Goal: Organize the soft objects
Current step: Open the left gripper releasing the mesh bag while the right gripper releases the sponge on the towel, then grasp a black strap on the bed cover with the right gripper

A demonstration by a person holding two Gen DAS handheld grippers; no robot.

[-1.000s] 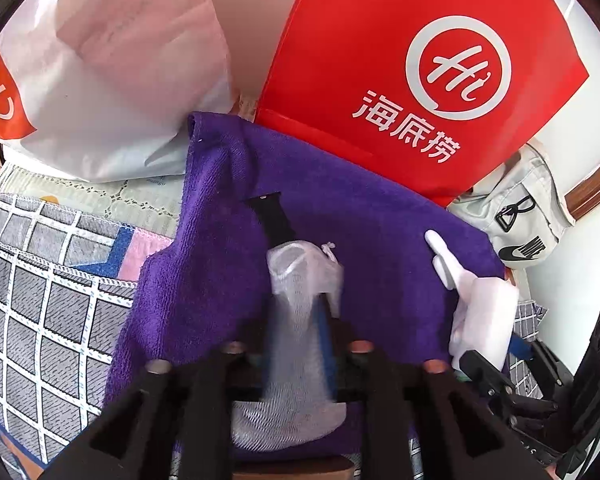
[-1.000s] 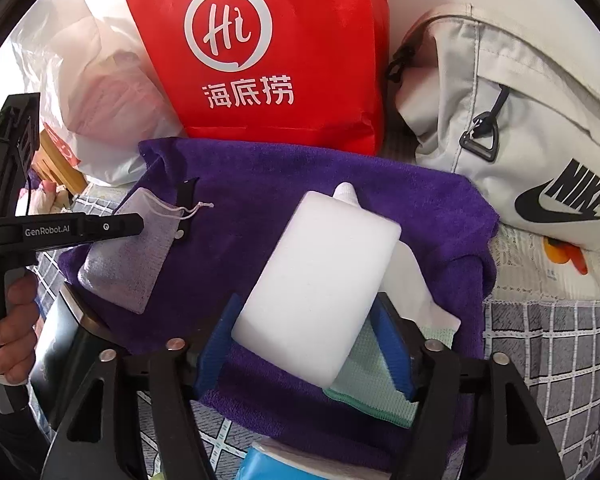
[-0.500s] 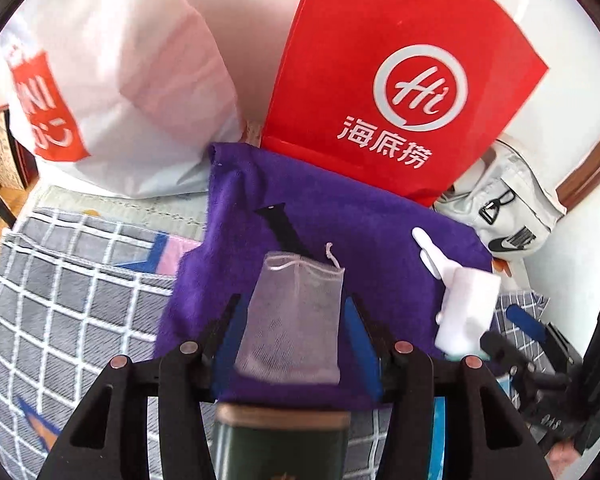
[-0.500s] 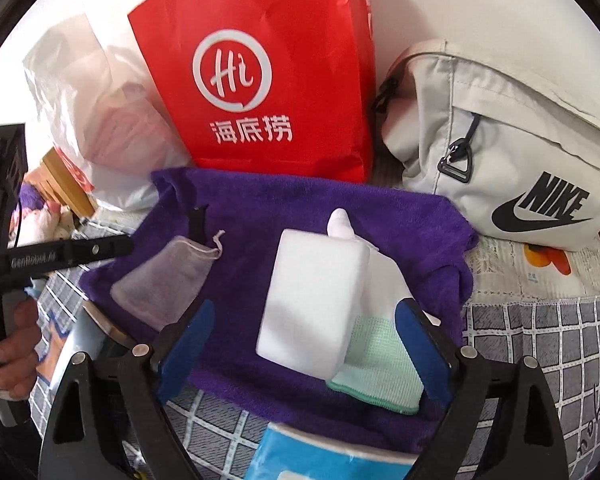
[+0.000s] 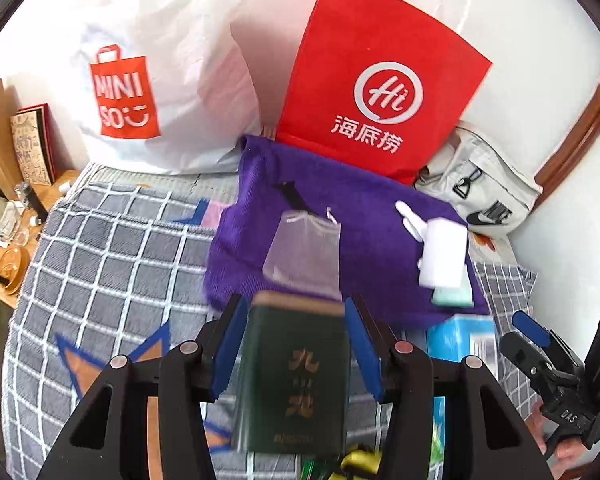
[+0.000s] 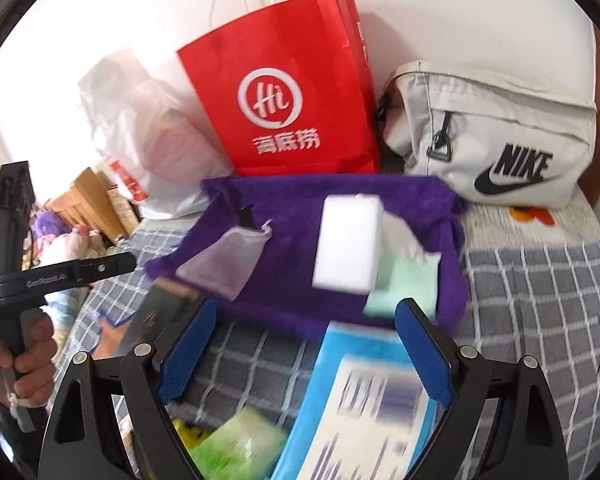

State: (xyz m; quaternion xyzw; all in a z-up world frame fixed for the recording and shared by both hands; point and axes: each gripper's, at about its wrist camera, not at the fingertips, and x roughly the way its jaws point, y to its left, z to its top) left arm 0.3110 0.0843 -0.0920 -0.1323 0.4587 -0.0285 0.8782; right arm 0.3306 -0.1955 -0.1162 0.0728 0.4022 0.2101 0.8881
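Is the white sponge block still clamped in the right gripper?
No: the right gripper is open and empty, and the white sponge block lies apart on the purple towel.

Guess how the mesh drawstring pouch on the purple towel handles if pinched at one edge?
The mesh pouch lies flat and see-through, so it is probably empty, very light and floppy. Pinched, it would likely drape. Its drawstring trails loose and may snag the purple towel.

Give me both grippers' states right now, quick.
Left gripper: open, holding nothing; a dark green box lies between its fingers.
Right gripper: open, empty.
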